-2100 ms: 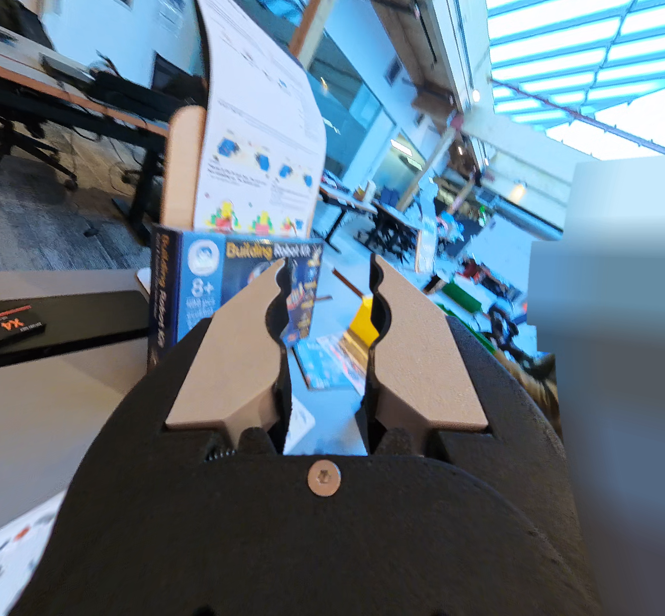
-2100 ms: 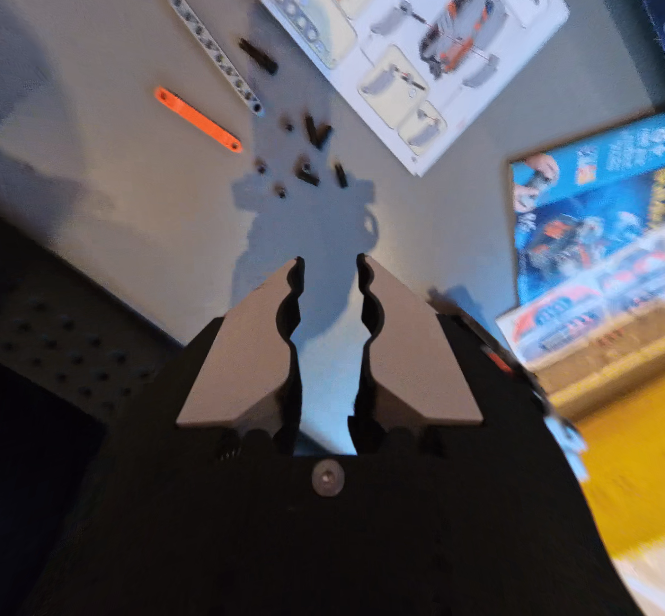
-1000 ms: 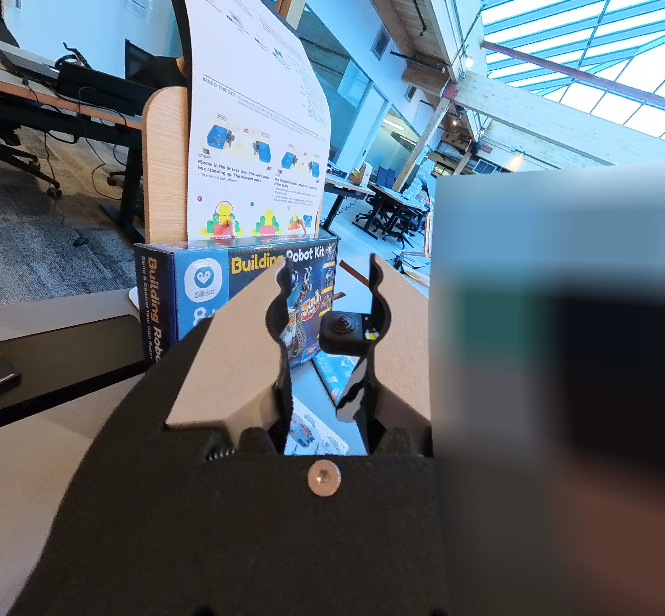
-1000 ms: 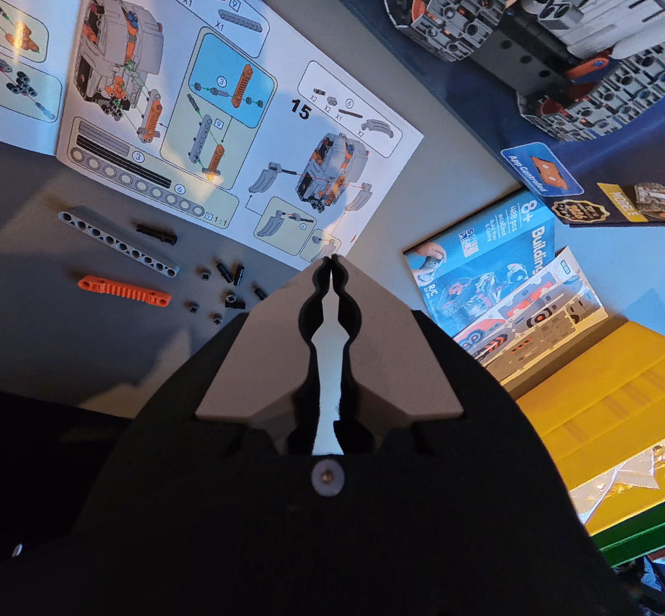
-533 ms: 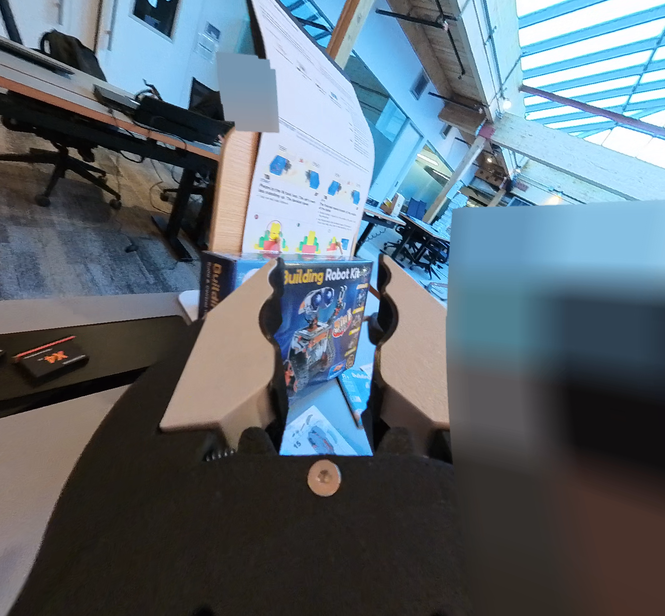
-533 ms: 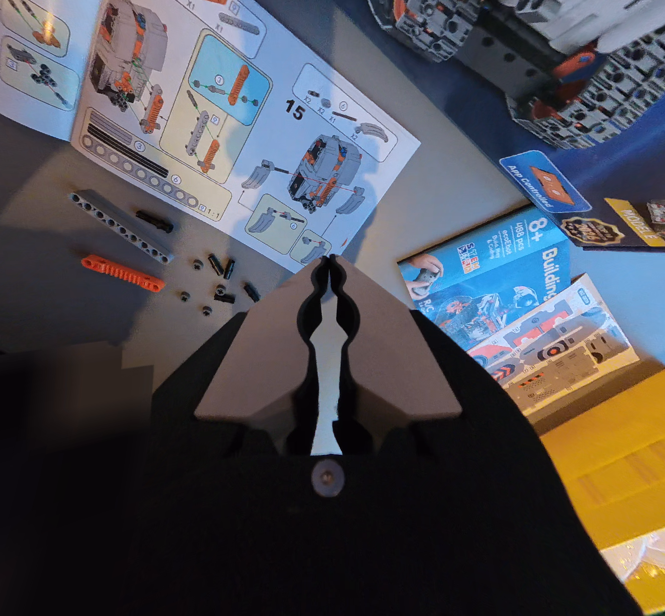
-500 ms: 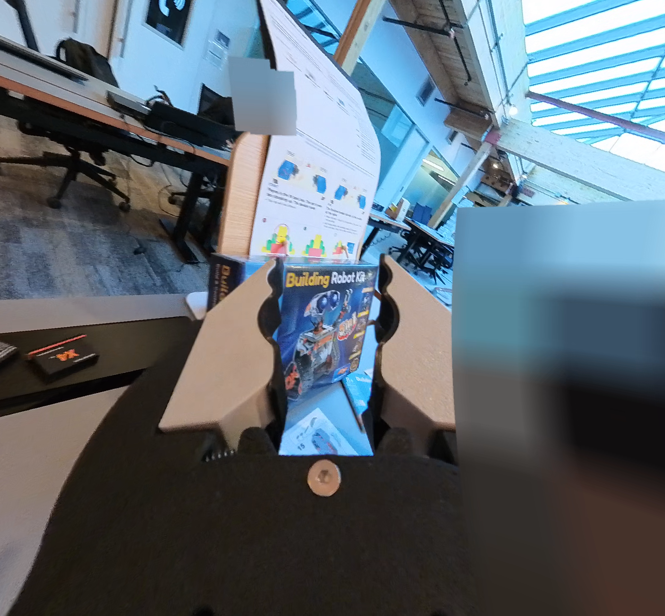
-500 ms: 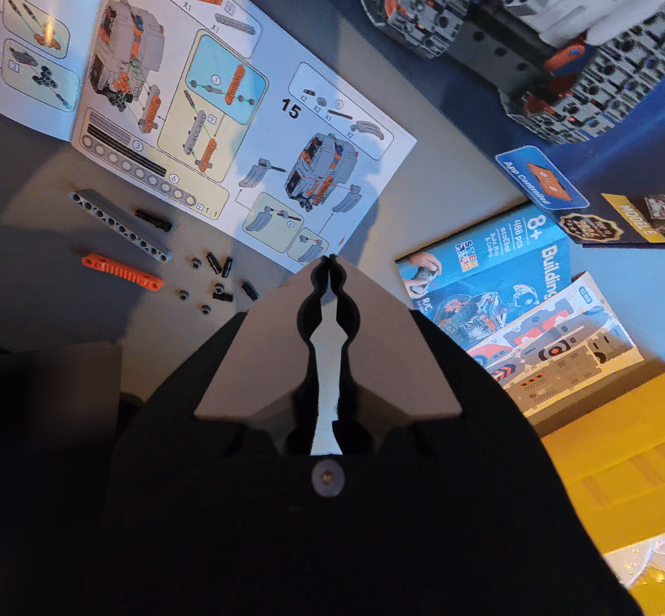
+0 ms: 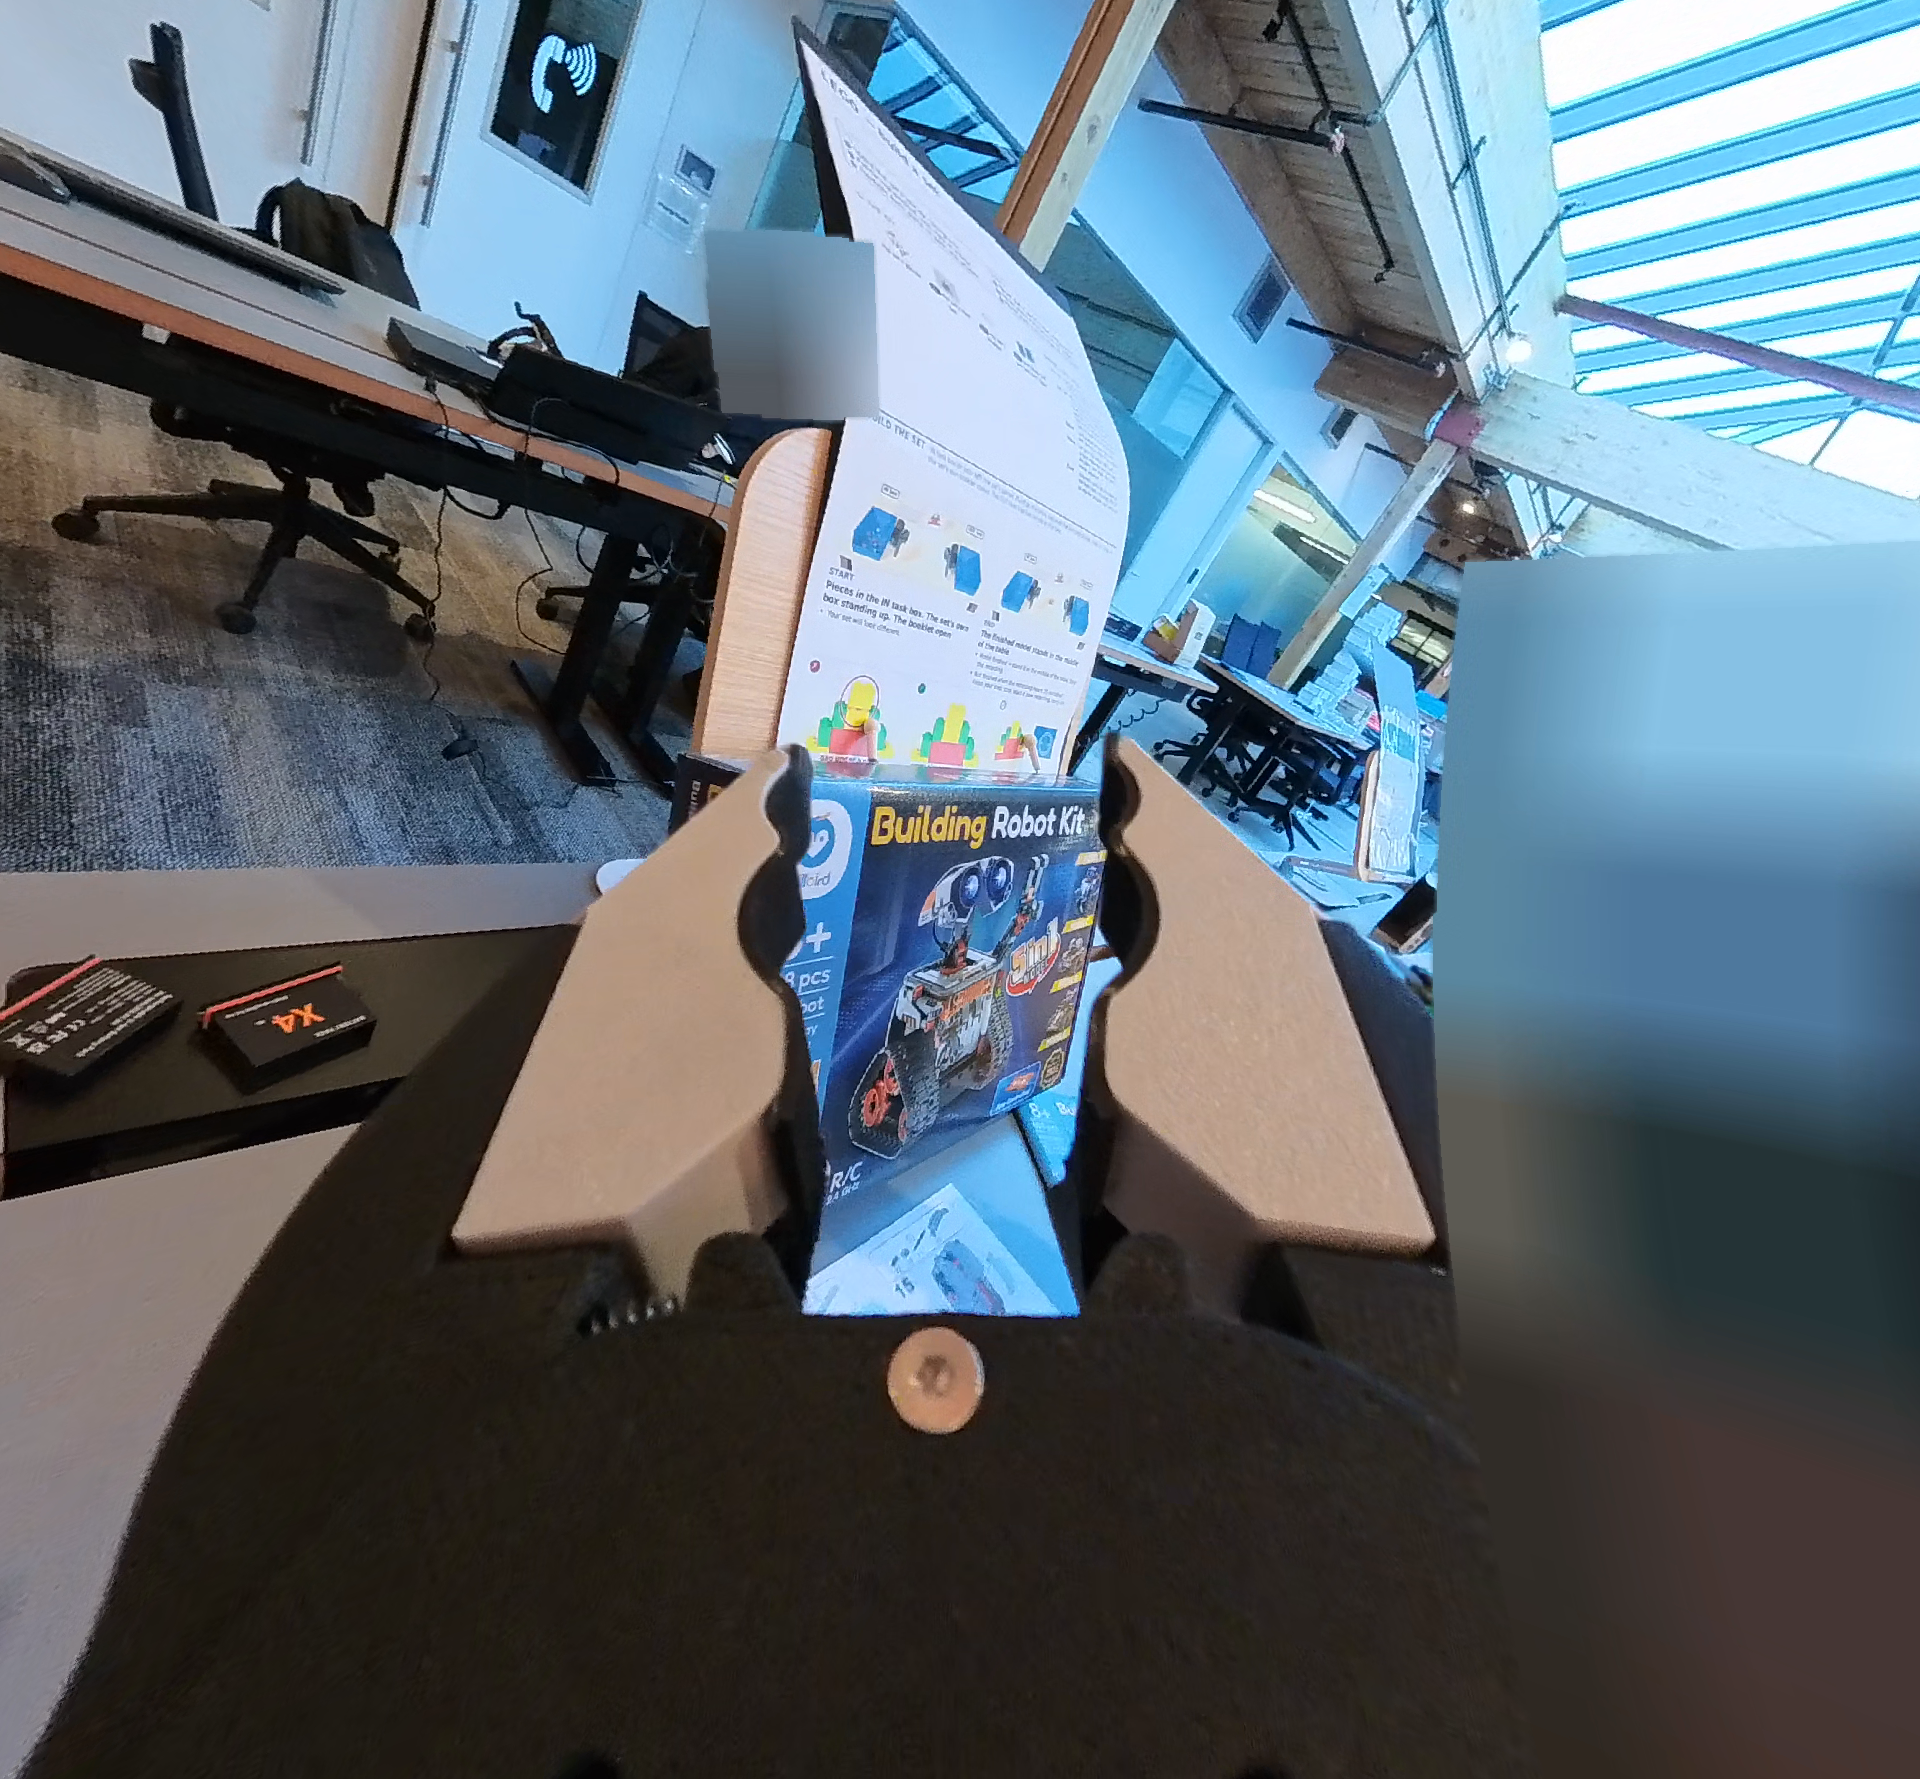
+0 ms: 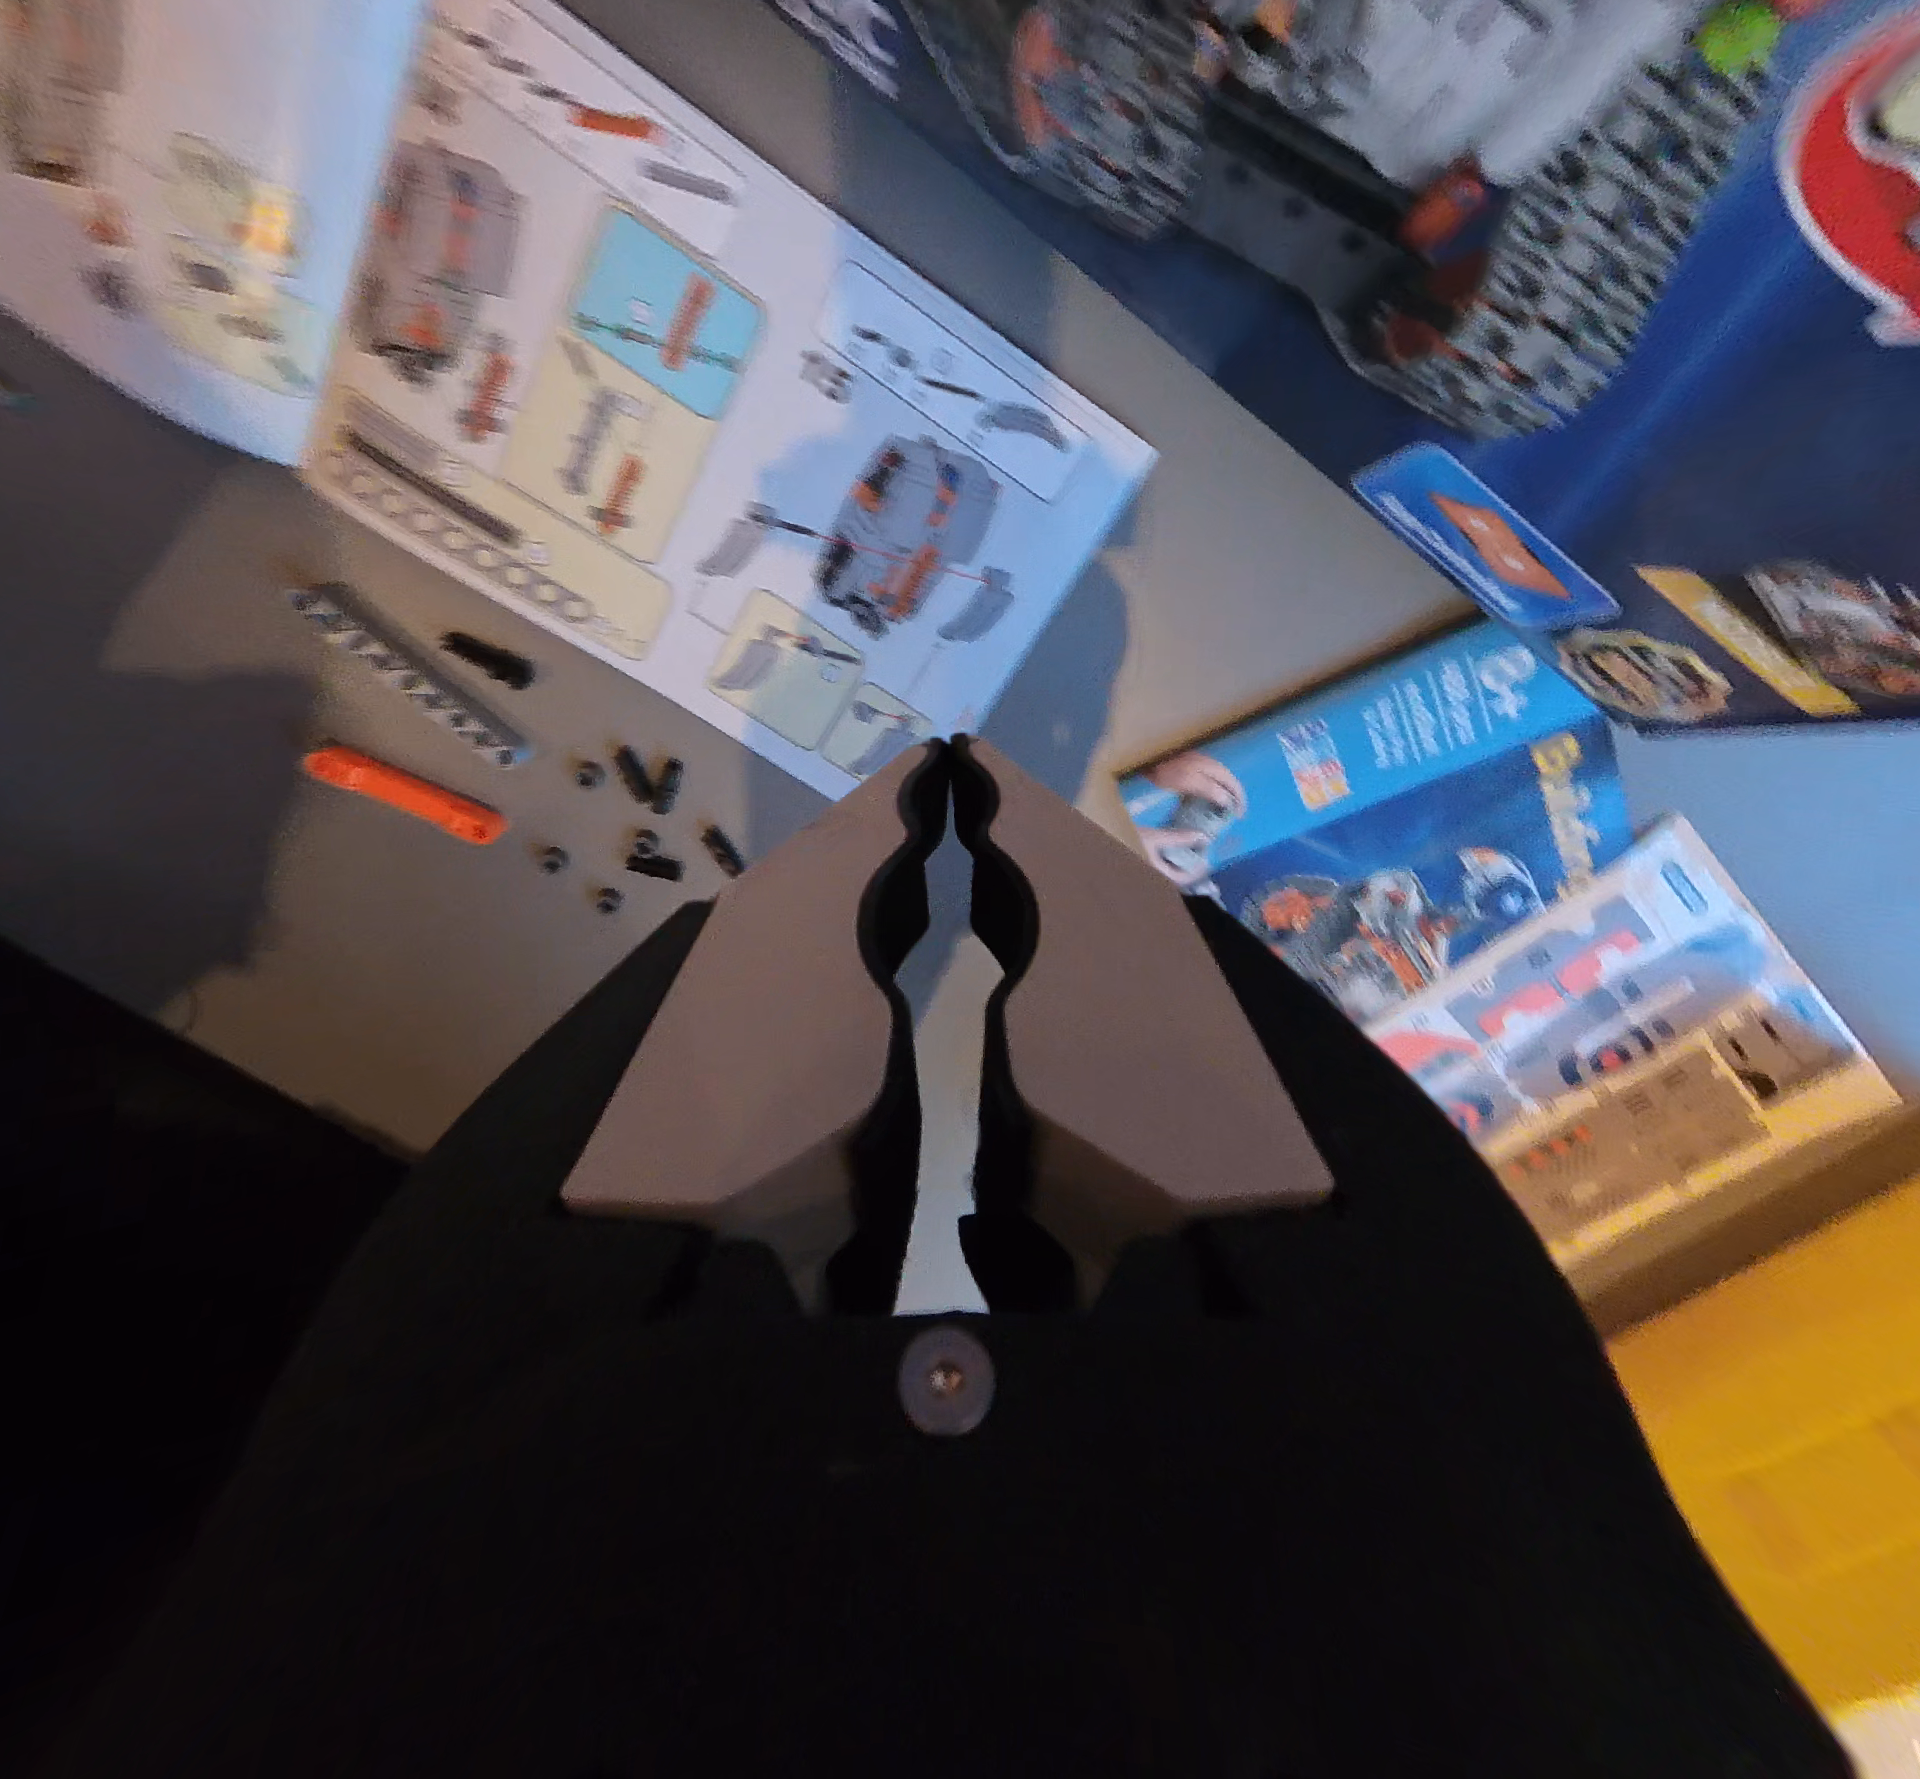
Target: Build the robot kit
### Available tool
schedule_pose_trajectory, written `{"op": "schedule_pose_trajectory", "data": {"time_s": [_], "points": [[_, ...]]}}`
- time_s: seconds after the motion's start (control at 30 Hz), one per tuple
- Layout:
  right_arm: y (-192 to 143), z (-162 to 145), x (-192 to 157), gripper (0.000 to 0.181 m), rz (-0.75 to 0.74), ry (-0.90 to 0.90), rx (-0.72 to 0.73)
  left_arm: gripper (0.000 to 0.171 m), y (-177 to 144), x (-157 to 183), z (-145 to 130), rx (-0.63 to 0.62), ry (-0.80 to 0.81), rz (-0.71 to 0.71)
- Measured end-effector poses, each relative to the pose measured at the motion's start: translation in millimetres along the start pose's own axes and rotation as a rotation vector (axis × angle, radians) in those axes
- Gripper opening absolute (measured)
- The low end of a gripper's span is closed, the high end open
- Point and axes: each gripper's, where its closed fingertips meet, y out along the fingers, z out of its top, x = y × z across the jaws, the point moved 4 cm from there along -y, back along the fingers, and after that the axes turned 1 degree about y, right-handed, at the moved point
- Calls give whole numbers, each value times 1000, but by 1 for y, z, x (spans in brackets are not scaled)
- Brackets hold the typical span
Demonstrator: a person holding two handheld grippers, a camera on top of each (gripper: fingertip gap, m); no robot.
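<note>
My left gripper (image 9: 951, 763) is open and empty, held above the grey table and pointing at an upright blue kit box (image 9: 935, 960) that shows between its fingers. My right gripper (image 10: 951, 742) is shut and empty, tips touching, held above the table. Just beyond its tips lies an open instruction booklet (image 10: 665, 399). To its left on the table lie a grey holed beam (image 10: 410, 675), an orange beam (image 10: 405, 794) and several small black pins (image 10: 644, 825). The kit box's face (image 10: 1558, 119) fills the top right of the blurred right wrist view.
A tall printed sheet (image 9: 966, 503) on a wooden stand (image 9: 764, 586) rises behind the box. A blue flat booklet (image 10: 1392, 815) and a yellow bin (image 10: 1766, 1417) lie at the right. Two small black packs (image 9: 281, 1023) sit on a black mat (image 9: 436, 1012) at the left. The gap from one gripper's tips to the other's is roughly 35 centimeters. The orange beam (image 10: 405, 794) sits 20 centimeters or so from the ends of my right fingers.
My left gripper has swung so the box sits centred between its fingers. My right gripper closed about a second ago and has since drifted over the booklet; its view is now blurred.
</note>
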Motion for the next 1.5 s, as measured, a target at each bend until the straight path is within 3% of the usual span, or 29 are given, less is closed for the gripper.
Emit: {"op": "schedule_pose_trajectory", "data": {"time_s": [0.2,0.63,0.8,0.93,1.1,1.23,1.37,1.5], "points": [[-20,23,-41,0,204,-134,167,53,-1,5,-1,-19,-14,-46],[-80,51,-86,1,508,-323,557,54,-15,16,13,53,-43,-133],[-95,59,-85,17,429,-383,705,52,-25,13,20,98,-68,-154],[-108,64,-83,19,326,-443,823,51,-29,17,25,133,-69,-170],[-99,63,-81,9,316,-457,776,52,-23,21,19,87,-54,-178],[-72,49,-90,0,399,-520,580,52,-17,26,15,64,-67,-219],[-39,40,-87,0,257,-641,414,52,-13,31,11,40,-60,-230],[-38,44,-85,0,226,-632,420,52,-13,33,11,44,-54,-232]]}}
